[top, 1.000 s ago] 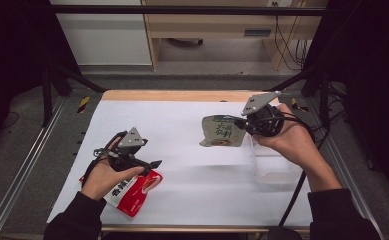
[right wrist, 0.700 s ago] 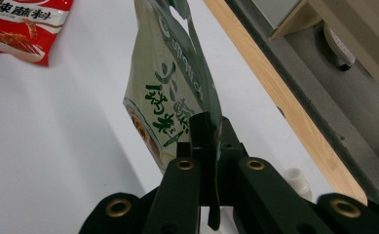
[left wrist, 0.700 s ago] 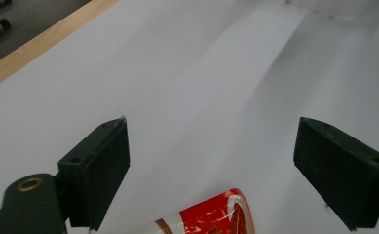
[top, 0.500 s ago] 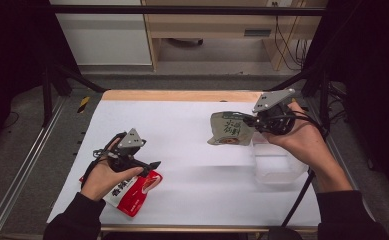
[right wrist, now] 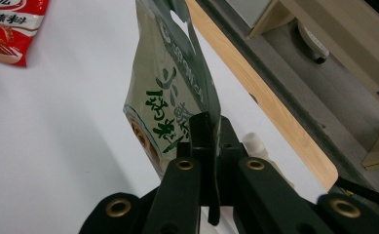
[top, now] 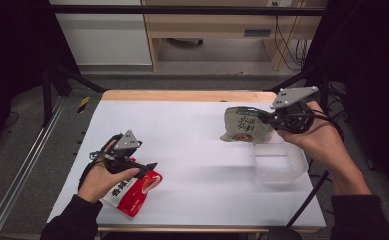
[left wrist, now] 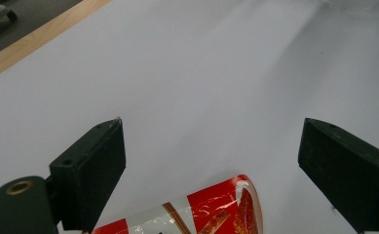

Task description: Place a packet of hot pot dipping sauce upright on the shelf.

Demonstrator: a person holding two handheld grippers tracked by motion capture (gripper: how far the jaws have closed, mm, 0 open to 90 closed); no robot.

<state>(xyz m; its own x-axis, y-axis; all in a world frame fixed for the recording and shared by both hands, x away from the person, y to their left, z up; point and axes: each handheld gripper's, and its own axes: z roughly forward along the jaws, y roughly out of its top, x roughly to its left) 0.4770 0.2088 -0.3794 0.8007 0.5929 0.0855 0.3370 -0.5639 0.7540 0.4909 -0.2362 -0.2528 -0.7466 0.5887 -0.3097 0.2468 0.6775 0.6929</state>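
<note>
Green-printed foil pouch (top: 244, 125), clamped in the right claw (top: 268, 119), now hangs nearer the clear plastic tub (top: 280, 162) than a second ago, so dropping it in looks close. Left claw (top: 149, 165) stays spread apart above the red snack packet (top: 132, 190). White worktop (top: 192, 135); dim room beyond.

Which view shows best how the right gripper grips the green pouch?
The right gripper view: the right gripper is shut on the green pouch at its edge. The high view shows the pouch hanging in the air beside the clear tub.
</note>
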